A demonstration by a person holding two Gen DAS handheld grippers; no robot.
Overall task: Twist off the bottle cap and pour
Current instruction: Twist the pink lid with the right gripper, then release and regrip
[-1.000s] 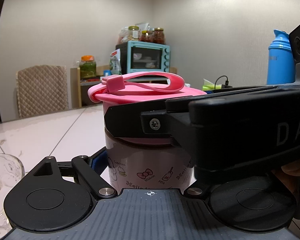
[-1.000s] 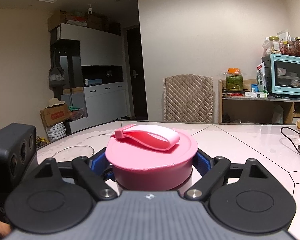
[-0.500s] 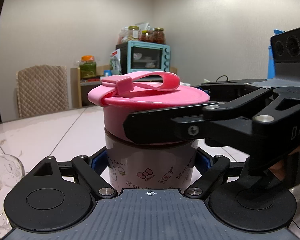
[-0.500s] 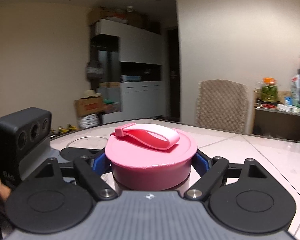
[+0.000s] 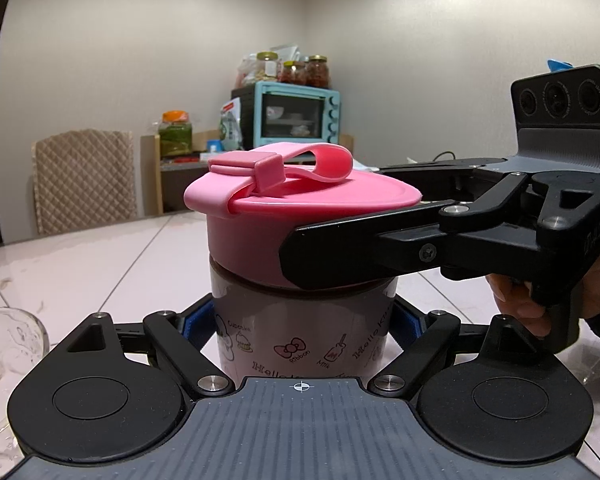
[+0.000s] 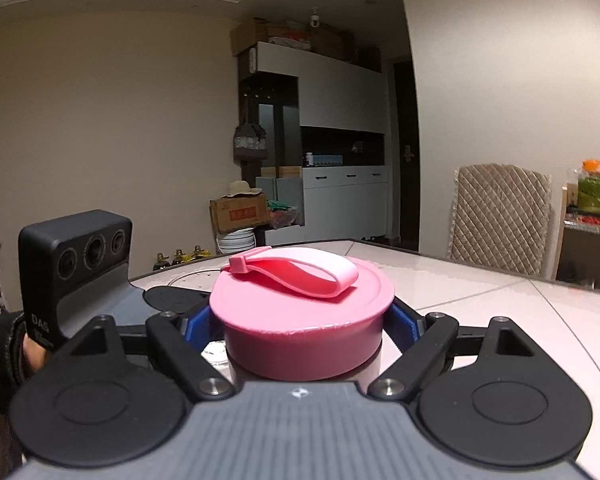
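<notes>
The translucent pink cartoon-printed bottle [image 5: 300,332] is stood upright on the pale tiled counter [image 5: 100,256], and everything else is placed relative to it. Its lower body is pinched from both sides by the left tool [image 5: 302,326], whose blue-padded fingers [image 5: 194,322] are pressed against the printed wall. The round pink screw cap [image 5: 268,216] is seated on top of the bottle, with a pink silicone carry strap [image 5: 296,166] looped across its upper face. The cap's side wall is clamped by the right tool [image 6: 302,320], which is brought in from the right of the bottle, one black finger [image 5: 340,256] being laid across the front of the cap. A clear drinking glass [image 5: 4,344] is seen low to the left of the bottle. Behind the bottle, a turquoise toaster oven [image 5: 296,114] is set on a shelf.
</notes>
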